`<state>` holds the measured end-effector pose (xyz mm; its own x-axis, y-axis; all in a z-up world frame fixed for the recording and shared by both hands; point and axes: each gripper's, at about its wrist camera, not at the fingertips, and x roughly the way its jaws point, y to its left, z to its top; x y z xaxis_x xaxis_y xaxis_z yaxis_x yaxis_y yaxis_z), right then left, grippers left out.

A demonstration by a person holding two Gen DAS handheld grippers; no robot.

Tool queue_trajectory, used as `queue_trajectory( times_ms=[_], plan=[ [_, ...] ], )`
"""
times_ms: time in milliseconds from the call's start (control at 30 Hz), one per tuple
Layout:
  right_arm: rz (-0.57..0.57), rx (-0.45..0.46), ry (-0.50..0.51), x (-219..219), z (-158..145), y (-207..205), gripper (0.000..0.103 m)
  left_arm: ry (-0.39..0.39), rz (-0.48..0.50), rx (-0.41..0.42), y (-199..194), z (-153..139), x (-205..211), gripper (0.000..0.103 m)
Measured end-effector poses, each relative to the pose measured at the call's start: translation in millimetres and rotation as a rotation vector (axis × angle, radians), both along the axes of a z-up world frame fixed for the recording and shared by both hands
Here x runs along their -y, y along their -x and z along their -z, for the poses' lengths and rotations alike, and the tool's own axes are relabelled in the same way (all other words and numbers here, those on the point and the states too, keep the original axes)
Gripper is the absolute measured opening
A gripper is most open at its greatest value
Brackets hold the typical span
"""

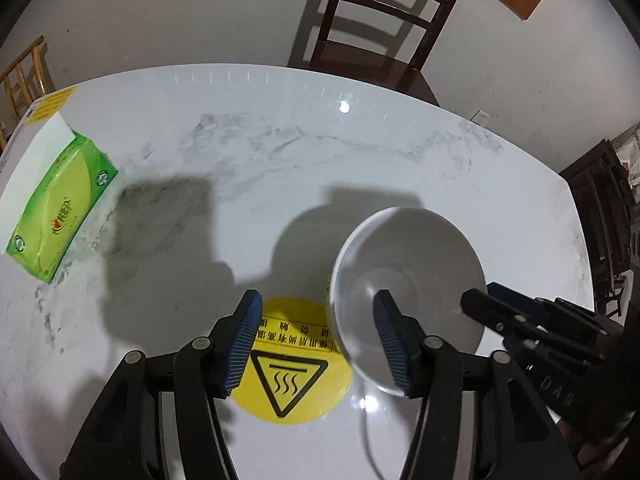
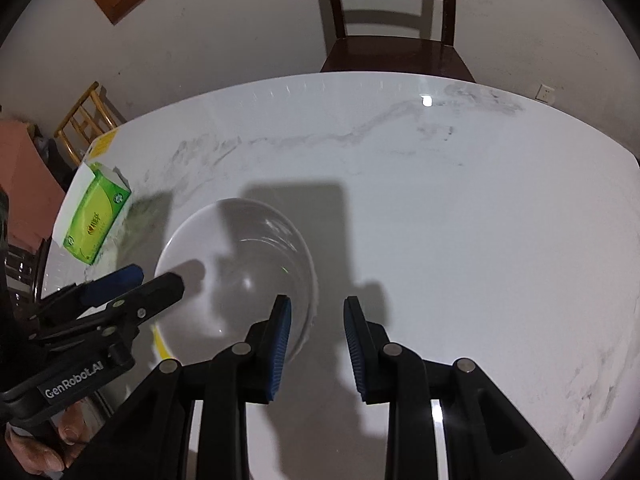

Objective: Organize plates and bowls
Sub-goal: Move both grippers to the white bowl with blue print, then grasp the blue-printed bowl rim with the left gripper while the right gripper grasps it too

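A white bowl (image 1: 412, 264) sits on the white marble table (image 1: 280, 160); it also shows in the right wrist view (image 2: 236, 264). My left gripper (image 1: 316, 344) is open, with its right finger (image 1: 394, 344) inside the bowl over the rim and its left finger outside over a yellow warning sticker (image 1: 292, 372). My right gripper (image 2: 316, 350) is open, with its left finger (image 2: 278, 348) at the bowl's near right rim and its right finger over bare table. Neither gripper holds anything. Each gripper shows in the other's view, at the bowl's side.
A green tissue box (image 1: 60, 204) lies at the table's left, also in the right wrist view (image 2: 96, 218). A dark wooden chair (image 1: 384, 28) stands behind the far edge. A bamboo chair (image 2: 84, 120) stands far left. More dark chairs (image 1: 604, 216) are at the right.
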<state>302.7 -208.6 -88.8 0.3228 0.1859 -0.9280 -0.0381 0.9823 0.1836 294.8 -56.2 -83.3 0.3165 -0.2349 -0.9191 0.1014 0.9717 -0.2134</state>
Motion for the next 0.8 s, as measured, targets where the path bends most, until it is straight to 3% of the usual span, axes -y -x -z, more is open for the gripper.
queue_trajectory(
  times_ms=[233, 367, 800],
  plan=[
    [0.004, -0.018, -0.027, -2, 13, 3, 0.027, 0.011, -0.004, -0.049, -4, 19, 3, 0.023],
    [0.003, -0.022, -0.053, -2, 12, 6, 0.019, 0.067, 0.014, -0.063, -3, 22, 5, 0.011],
    [0.005, -0.02, -0.036, 2, -10, 41, 0.019, 0.051, 0.045, -0.055, 27, 2, 11, 0.011]
  ],
)
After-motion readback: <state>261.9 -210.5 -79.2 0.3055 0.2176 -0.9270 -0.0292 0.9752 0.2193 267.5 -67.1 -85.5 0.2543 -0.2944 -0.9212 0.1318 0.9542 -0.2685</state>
